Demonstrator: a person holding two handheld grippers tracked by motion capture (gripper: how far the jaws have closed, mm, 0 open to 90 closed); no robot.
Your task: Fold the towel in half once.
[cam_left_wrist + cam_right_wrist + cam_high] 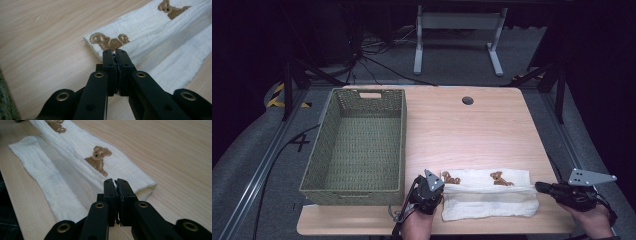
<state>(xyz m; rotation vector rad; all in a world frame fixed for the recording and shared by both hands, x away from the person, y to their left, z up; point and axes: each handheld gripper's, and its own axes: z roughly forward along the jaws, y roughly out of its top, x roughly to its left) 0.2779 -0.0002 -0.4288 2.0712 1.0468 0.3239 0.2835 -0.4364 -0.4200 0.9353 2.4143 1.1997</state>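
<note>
Between the closed left hand-held gripper [435, 186] and closed right hand-held gripper [539, 187] lies the folded cloth [488, 200].

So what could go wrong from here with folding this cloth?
1. Both the left gripper and the right gripper are shut with nothing visibly pinched between the jaws, so a lift now would probably leave the cloth on the table.
2. The cloth is loosely folded with its layers offset, so a grab at the ends may catch only the top layer and pull the fold apart.
3. Its near edge lies close to the table's front edge, so a drag toward the person could slide it off.
</note>
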